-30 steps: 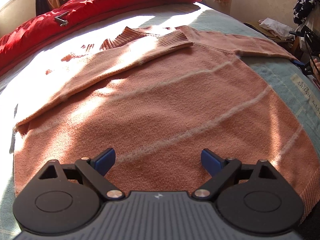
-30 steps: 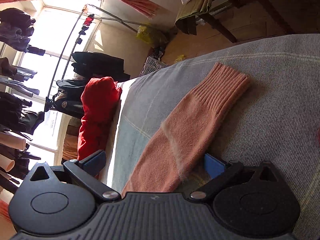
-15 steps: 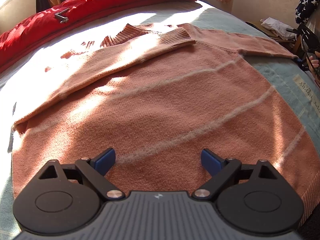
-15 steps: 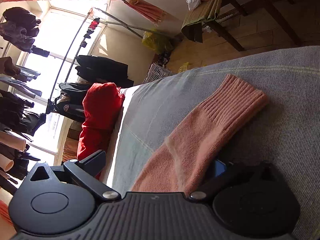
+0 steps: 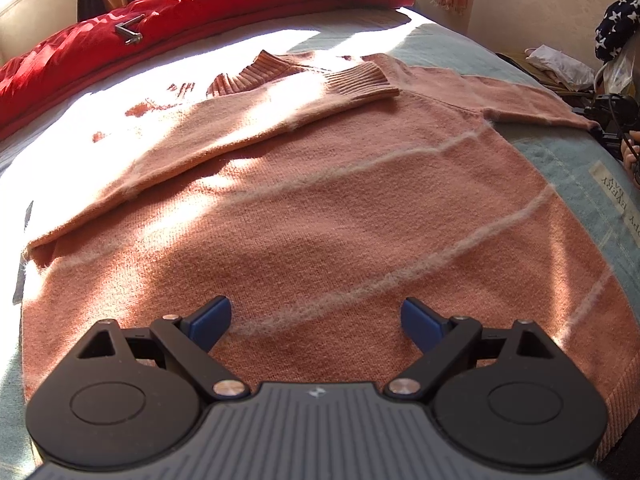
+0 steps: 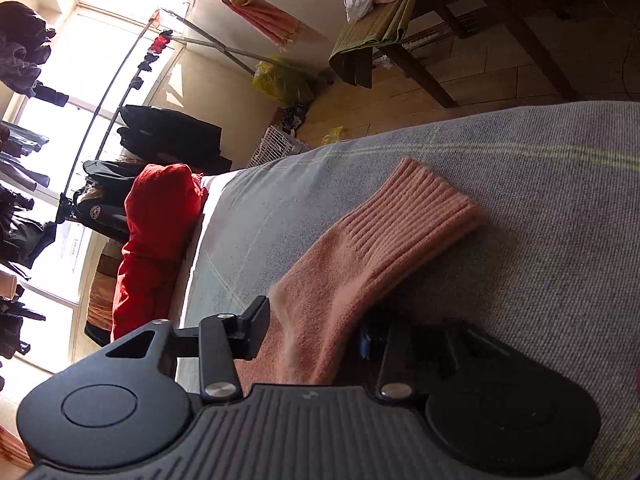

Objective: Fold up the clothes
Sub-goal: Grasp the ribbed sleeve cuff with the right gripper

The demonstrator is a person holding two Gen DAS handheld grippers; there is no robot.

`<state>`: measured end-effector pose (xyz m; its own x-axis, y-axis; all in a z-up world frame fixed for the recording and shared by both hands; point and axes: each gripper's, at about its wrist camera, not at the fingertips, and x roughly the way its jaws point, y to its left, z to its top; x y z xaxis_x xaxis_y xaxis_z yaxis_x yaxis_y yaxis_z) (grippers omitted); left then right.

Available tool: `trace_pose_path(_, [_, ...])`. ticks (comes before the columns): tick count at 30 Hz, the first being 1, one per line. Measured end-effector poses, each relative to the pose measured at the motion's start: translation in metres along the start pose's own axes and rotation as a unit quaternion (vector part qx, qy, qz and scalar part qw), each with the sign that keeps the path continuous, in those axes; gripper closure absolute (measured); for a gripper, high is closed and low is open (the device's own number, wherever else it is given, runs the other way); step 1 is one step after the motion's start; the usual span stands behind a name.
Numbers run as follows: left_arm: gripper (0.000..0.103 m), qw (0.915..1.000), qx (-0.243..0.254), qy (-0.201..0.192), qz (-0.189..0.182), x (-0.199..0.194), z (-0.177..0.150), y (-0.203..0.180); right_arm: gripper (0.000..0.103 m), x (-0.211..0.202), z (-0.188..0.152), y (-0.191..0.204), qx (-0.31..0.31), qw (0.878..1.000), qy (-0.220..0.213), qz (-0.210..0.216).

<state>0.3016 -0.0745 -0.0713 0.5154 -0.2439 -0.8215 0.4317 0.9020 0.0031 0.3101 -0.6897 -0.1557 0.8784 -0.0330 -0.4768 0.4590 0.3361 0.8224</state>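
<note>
A pink sweater (image 5: 320, 208) with pale stripes lies flat on a bed (image 5: 580, 184). One sleeve is folded across its chest, the cuff near the collar (image 5: 248, 76). The other sleeve (image 6: 360, 264) stretches out sideways over the bed's grey cover. The left hand-held gripper (image 5: 316, 318) hovers above the sweater's lower half, fingers wide apart and empty. The right hand-held gripper (image 6: 316, 328) has its fingers closed in on either side of the outstretched sleeve, pinching it below the ribbed cuff. A red duvet (image 5: 200, 12) lies along the bed's far edge.
</note>
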Motion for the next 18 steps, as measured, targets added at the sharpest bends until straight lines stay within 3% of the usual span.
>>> trace_pose_path(1, [0.012,1.0000,0.000,-0.001,0.000,0.000,0.000,0.000,0.091,0.000,0.000,-0.003,0.003,1.000,0.001,-0.004])
trace_pose_path(2, [0.012,1.0000,0.000,-0.003,0.000,0.000,0.001,0.000,0.096,0.000,0.000,-0.006,0.006,1.000,0.002,-0.008])
trace_pose_path(11, [0.012,0.9995,-0.022,-0.021,0.006,-0.012,-0.002,0.012,0.095,-0.004,-0.003,0.012,-0.036,0.998,-0.003,-0.049])
trace_pose_path(18, [0.012,0.9972,-0.058,-0.046,-0.011,-0.025,-0.006,0.028,0.095,-0.017,-0.007,0.041,-0.081,0.995,-0.012,-0.054])
